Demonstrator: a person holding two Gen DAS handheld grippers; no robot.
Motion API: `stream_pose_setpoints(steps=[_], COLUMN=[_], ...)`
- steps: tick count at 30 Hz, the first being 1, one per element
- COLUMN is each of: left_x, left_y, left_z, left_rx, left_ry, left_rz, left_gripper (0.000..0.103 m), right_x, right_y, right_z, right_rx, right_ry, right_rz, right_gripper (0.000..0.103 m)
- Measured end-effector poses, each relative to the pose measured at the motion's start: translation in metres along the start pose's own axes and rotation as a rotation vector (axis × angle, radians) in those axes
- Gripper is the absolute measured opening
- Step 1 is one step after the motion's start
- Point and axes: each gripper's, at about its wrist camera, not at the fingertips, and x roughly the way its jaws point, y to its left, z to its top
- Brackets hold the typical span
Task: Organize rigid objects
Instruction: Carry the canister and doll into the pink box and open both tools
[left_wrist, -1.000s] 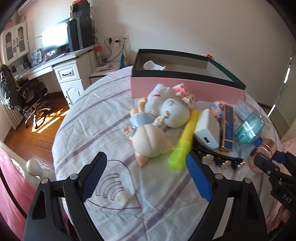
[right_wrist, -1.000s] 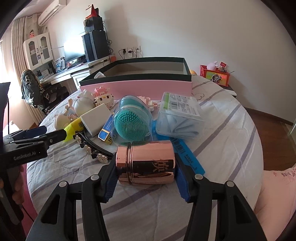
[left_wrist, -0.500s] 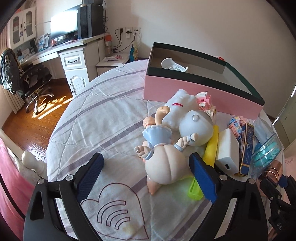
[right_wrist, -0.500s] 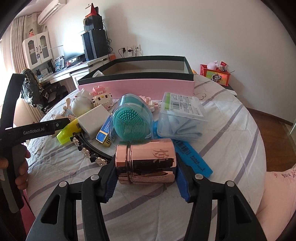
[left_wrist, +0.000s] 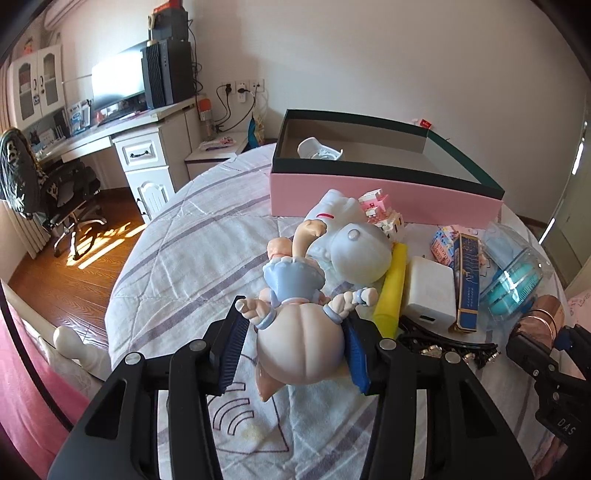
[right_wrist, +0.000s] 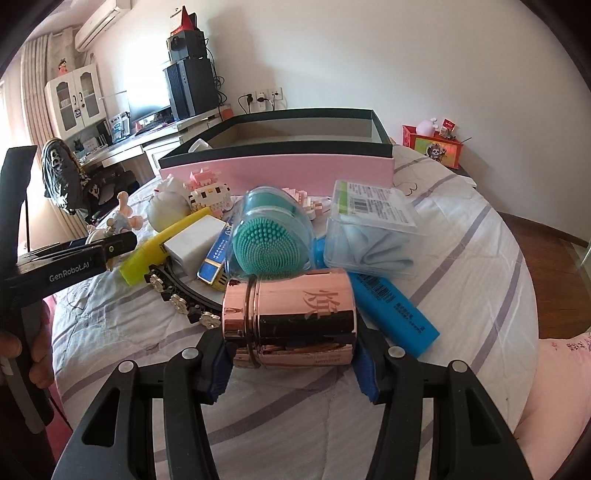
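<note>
Left wrist view: the left gripper (left_wrist: 293, 352) has its jaws closing around the doll figurine (left_wrist: 301, 349), whose rounded pale head lies between the blue pads (left_wrist: 231, 354). The right pad looks pressed to the head; whether the left pad touches yet cannot be told. The doll lies on the striped bedspread (left_wrist: 192, 258), near the front of a pile of things. Just right of it lie a yellow tube (left_wrist: 391, 291), a white charger (left_wrist: 430, 291) and a narrow blue box (left_wrist: 467, 280). A pale round-headed figure (left_wrist: 354, 247) lies just beyond the doll. Farther off stands the open pink box (left_wrist: 384, 195) with a white object (left_wrist: 317, 151) inside.

Right wrist view: the right gripper (right_wrist: 291, 356) is clamped on a rose-gold canister (right_wrist: 291, 321) lying on its side, near the front of the bedspread. Behind it sit a teal brush (right_wrist: 266, 243) in clear packaging, a clear case (right_wrist: 373, 232) holding a blue cloth, and a blue bar (right_wrist: 395, 306) to the right. The pink box stands at the far side.
</note>
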Motion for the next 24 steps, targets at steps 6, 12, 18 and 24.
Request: stream_pose_setpoints(steps=[6,12,18,24], left_x=[-0.041,-0.085,-0.11,-0.116], left_y=[-0.006,-0.026,-0.037,-0.039], left_z=[-0.005,-0.003,0.001,0.005], left_rx=[0.013,0.049,0.081,0.095], left_ry=[-0.076,-0.164,-0.208,-0.224], left_rz=[-0.005,-0.028,-0.021,-0.017], left_gripper=[0.049,0.049,0.049,0.049], right_x=[-0.029,-0.061,-0.079,-0.083], right_y=[0.011,0.025,0.036,0.04], right_z=[0.006,0.018,0.029,0.035], right_rx=[-0.008,-0.023,-0.04,-0.051], right_ry=[-0.071,-0.161,-0.219,-0.236], right_rz=[0.013,0.012,0.02,0.027], right_gripper=[0.056,0.056,0.056,0.056])
